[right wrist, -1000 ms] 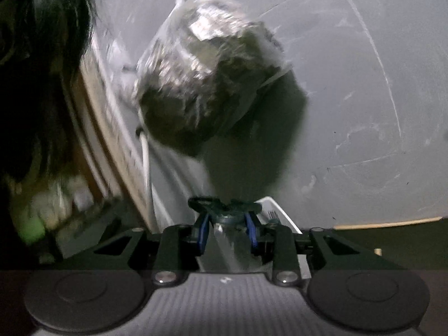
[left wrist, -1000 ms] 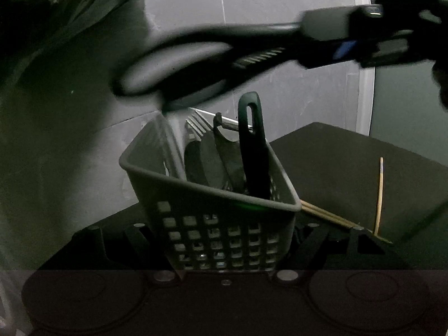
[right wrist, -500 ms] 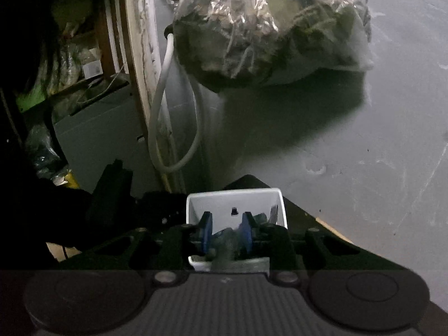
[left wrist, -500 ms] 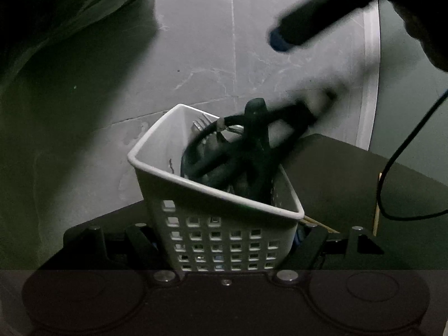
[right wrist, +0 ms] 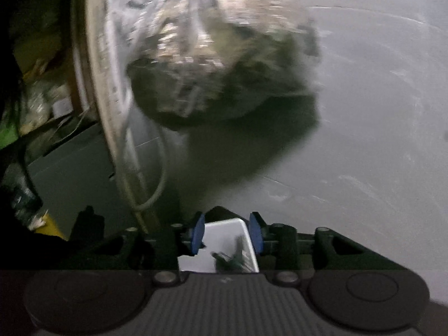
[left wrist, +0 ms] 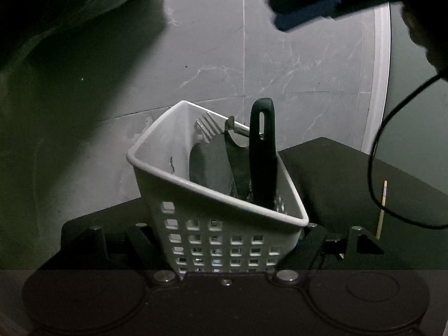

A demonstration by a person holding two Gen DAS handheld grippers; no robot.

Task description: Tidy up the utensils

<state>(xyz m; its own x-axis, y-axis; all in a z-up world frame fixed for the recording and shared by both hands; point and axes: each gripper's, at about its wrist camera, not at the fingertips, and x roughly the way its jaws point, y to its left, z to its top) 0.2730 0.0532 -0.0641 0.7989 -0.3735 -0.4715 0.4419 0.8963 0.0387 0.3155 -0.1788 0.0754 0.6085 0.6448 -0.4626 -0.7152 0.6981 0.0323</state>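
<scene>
Left-wrist view: the left gripper [left wrist: 224, 247] pinches the lower walls of a white perforated caddy [left wrist: 221, 235], one finger on each side, holding it above a dark tabletop [left wrist: 350, 173]. The caddy stands tilted, its open top facing the camera. Inside it – a black slotted handle [left wrist: 262, 151] standing upright at the right, a fork [left wrist: 208, 126] with tines up against the rear wall, a metal utensil end [left wrist: 238, 128] just behind the handle, and two dark spoon-like heads [left wrist: 212, 165] leaning between them. A single wooden chopstick [left wrist: 382, 210] lies on the tabletop well to the right, crossed by a loop of black cable [left wrist: 375, 168]. The right gripper [left wrist: 316, 8] appears blurred at upper right, apart from the caddy.

Right-wrist view: the right gripper's blue pads [right wrist: 198, 233] are spreading, with nothing between them – the caddy is seen below and beyond the gap. A plastic bag [right wrist: 221, 56] of greenish contents hangs against the grey marbled wall [right wrist: 378, 112], motion-blurred
</scene>
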